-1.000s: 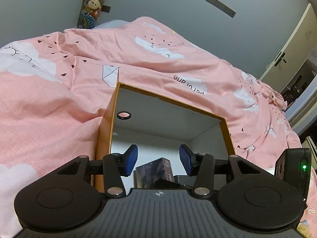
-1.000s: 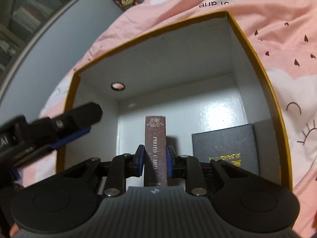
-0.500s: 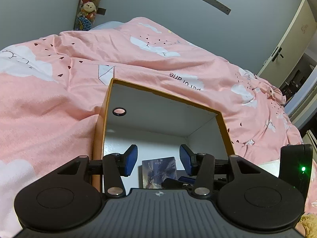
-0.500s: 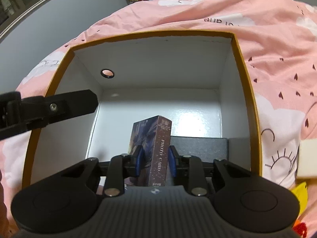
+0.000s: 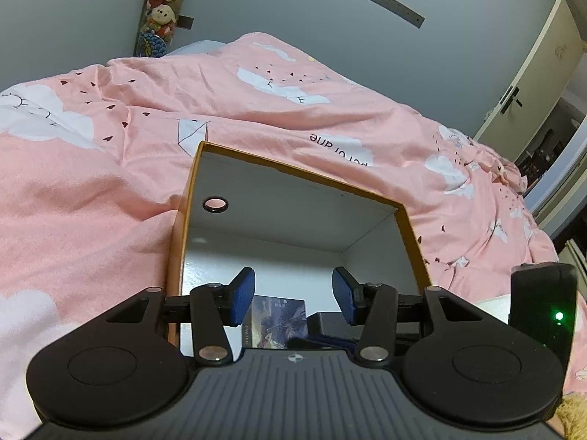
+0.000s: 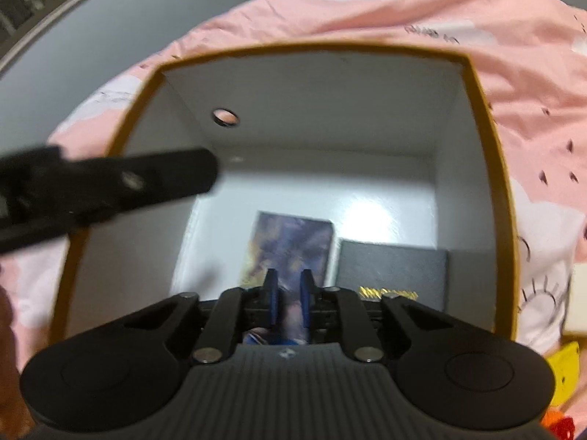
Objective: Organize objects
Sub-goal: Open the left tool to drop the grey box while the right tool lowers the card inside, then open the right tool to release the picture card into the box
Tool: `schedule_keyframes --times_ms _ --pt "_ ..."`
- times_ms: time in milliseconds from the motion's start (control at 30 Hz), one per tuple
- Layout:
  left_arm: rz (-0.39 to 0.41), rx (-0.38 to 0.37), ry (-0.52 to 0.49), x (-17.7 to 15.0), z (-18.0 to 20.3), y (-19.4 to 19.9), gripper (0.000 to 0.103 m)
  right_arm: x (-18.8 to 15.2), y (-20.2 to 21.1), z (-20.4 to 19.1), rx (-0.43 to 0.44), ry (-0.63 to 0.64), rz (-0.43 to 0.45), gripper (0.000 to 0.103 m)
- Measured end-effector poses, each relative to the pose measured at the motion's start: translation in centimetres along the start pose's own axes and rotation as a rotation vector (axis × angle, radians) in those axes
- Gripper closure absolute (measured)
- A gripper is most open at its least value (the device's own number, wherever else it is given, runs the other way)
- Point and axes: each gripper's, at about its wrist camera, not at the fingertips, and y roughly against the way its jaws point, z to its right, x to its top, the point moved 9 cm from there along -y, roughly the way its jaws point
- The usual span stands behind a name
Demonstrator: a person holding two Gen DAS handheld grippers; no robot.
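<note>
An open box with an orange rim [image 6: 491, 139] and white inside sits on the pink bedspread. A purple photo-card box [image 6: 290, 245] lies flat on its floor, next to a black box with gold lettering [image 6: 392, 267]. My right gripper [image 6: 288, 293] hangs just above the photo-card box, jaws a narrow gap apart with nothing between them. My left gripper [image 5: 293, 295] is open and empty over the near left side of the orange-rimmed box [image 5: 176, 234]; the photo-card box [image 5: 279, 319] shows below it. The left gripper's finger crosses the right wrist view [image 6: 110, 183].
The pink bedspread [image 5: 91, 201] with white clouds surrounds the box. Stuffed toys [image 5: 165, 3] hang in the far corner. A door [image 5: 521, 84] stands at right. A yellow thing [image 6: 561, 370] and a white thing [image 6: 578, 300] lie to the box's right.
My right gripper let go of the photo-card box, which went from standing on edge to lying flat on the box floor. The right gripper lifted a little. The left gripper barely moved.
</note>
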Motion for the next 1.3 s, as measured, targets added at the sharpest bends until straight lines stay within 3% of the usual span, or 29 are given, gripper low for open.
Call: schedule_keyframes --times_ms 67,300,367,567,733,867,933,1000,1167,1300 --pt "0.017 -0.006 0.01 0.2 0.1 0.2 0.047 0.2 0.0 -0.9 -0.003 0.05 0.016 0.07" --pt "0.109 0.067 0.036 1.1 -1.0 1.3 0.047 0.2 -0.9 -2.1 -0.077 0.186 0.047 0.062" --pt "0.127 0.067 0.072 1.3 -1.6 1.6 0.042 0.1 -1.1 -2.1 -0.11 0.218 0.051 0.057" --pt "0.194 0.071 0.095 2.0 -1.7 2.5 0.03 -0.5 -1.5 -2.7 -0.184 0.334 0.06 0.052" --pt "0.207 0.075 0.07 2.1 -1.2 2.6 0.024 -0.2 -1.3 -1.7 -0.33 0.418 0.078 0.053" --pt "0.222 0.088 0.047 2.0 -0.8 2.8 0.022 -0.1 -0.9 -0.1 -0.394 0.415 0.073 0.055" --pt "0.224 0.095 0.045 2.0 -0.6 2.8 0.022 0.0 -0.6 0.1 -0.349 0.385 0.075 0.064" --pt "0.223 0.1 0.042 2.0 -0.6 2.9 0.022 -0.2 0.0 -0.9 -0.267 0.371 0.097 0.065" --pt "0.239 0.152 0.035 2.4 -1.2 3.4 0.022 -1.5 0.6 -4.7 -0.078 0.436 0.104 0.082" --pt "0.242 0.164 0.042 2.8 -1.9 3.7 0.022 -2.4 -0.4 -5.3 -0.037 0.41 0.039 0.085"
